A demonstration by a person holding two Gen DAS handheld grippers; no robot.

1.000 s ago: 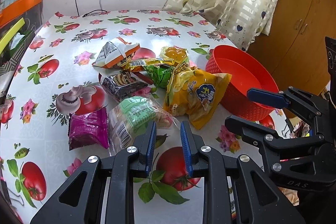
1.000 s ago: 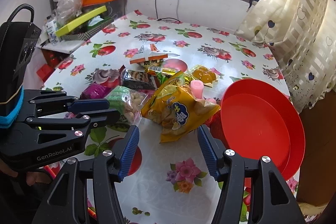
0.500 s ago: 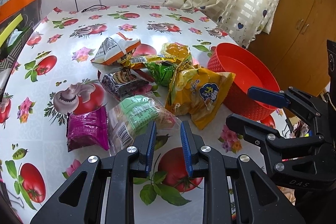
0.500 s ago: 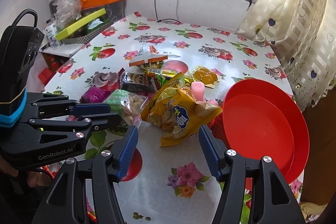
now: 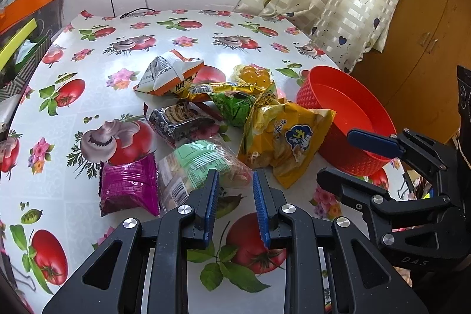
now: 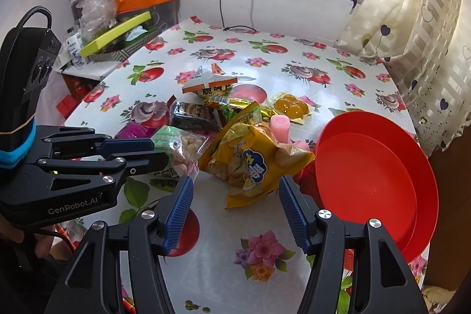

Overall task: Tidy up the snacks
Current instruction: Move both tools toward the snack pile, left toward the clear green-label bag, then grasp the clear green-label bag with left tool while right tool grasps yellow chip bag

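A table (image 5: 97, 119) has a shiny white cloth with red tomatoes, mushrooms and pink flowers on it. A heap of snack bags lies in the middle: a big yellow bag (image 5: 282, 137), a purple bag (image 5: 128, 189), a clear bag with a green label (image 5: 200, 164), a dark cookie pack (image 5: 179, 119) and an orange and white bag (image 5: 170, 72). A red basket (image 5: 347, 111) sits at the table's right edge, touching the yellow bag.

Glossy crinkled foil snack bags (image 5: 282, 134) lie on shiny printed oilcloth (image 5: 88, 114) beside a plastic bowl (image 5: 347, 108).
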